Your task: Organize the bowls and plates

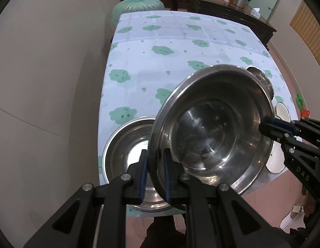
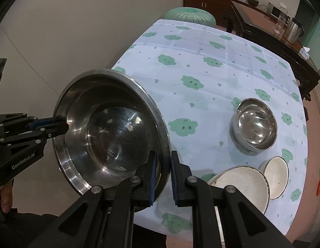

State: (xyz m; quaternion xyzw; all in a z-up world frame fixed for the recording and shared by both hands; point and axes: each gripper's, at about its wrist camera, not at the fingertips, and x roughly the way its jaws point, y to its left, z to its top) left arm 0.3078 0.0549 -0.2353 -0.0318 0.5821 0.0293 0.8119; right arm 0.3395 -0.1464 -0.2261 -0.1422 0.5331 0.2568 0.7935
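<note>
With both tongs, left and right, pinching the bowl's opposite rims, keep it level and nest it into the basin below the left tongs.

Quick count, both views together:
- steel bowls: three. Big held one, second big one on table, small one further right
- white dishes: two, larger and smaller, side by side
- grippers: two, left, right
- green stool: one
- kettle: one
</note>
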